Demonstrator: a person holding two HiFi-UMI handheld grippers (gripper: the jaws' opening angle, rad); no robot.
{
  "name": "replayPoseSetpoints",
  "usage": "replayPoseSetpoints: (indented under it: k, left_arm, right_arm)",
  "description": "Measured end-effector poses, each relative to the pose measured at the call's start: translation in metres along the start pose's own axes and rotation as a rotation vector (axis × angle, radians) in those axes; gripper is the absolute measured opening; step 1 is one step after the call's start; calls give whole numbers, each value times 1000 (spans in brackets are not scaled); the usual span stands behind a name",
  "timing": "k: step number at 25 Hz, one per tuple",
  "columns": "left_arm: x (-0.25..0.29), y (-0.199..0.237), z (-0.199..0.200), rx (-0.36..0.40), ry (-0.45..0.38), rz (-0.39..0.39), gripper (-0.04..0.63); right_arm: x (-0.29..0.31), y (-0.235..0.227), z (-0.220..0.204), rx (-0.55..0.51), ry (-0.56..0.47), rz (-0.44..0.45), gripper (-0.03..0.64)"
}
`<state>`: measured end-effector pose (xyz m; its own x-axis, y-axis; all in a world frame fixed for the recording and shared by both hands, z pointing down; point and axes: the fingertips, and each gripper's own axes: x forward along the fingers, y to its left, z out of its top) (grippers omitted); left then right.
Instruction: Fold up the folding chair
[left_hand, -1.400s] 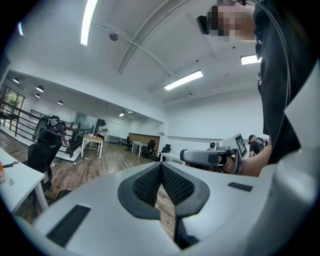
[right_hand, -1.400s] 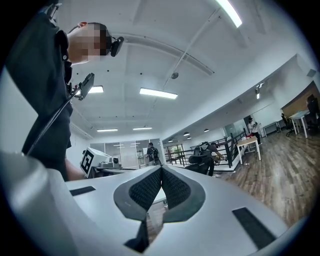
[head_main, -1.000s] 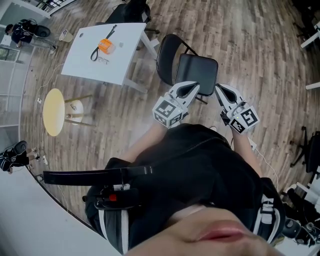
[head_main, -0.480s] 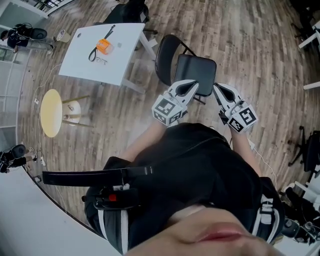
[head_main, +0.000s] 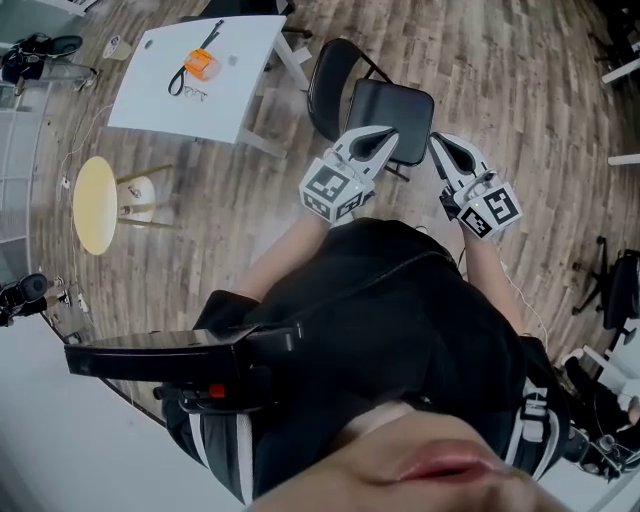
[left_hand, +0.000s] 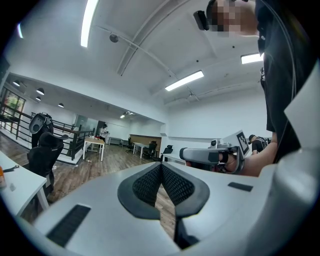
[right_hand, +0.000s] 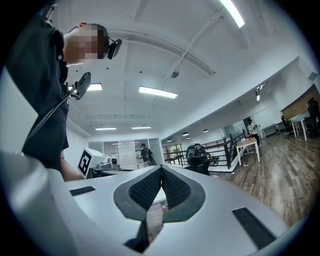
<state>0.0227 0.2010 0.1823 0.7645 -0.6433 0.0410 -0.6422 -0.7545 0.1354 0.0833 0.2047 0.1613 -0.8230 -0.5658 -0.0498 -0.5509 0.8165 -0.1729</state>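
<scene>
The head has tipped a little, so the whole wood floor (head_main: 520, 90) slides up in the head view. The folding chair (head_main: 390, 110), the white table (head_main: 230, 90) and the round yellow stool (head_main: 95, 205) all show higher than before, and the table is now closer to the top of the view. The left gripper (head_main: 389, 133) and the right gripper (head_main: 438, 141) show higher too, and the black bar (head_main: 170, 350) low on the left looks thicker and reaches farther left.
</scene>
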Motion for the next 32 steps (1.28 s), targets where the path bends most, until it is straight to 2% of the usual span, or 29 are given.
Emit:
replayPoseSetpoints:
  k: [4, 10, 19, 23, 26, 32]
  left_arm:
    - [0, 12, -3, 1, 13, 9, 5]
    - [-5, 58, -19, -18, 72, 9, 5]
    - [-16, 140, -67, -68, 203, 2, 6]
    - [-18, 182, -96, -107, 280, 46, 8]
    - [-17, 215, -119, -144, 342, 97, 32]
    - [-7, 271, -177, -213, 509, 205, 129]
  right_arm:
    - [6, -5, -7, 11, 26, -11, 9]
    - [29, -21, -34, 40, 78, -68, 9]
    - [59, -59, -105, 150, 167, -182, 9]
    - [63, -81, -142, 203, 222, -211, 11]
    - [64, -103, -170, 239, 259, -227, 11]
    - [58, -161, -237, 327, 337, -233, 11]
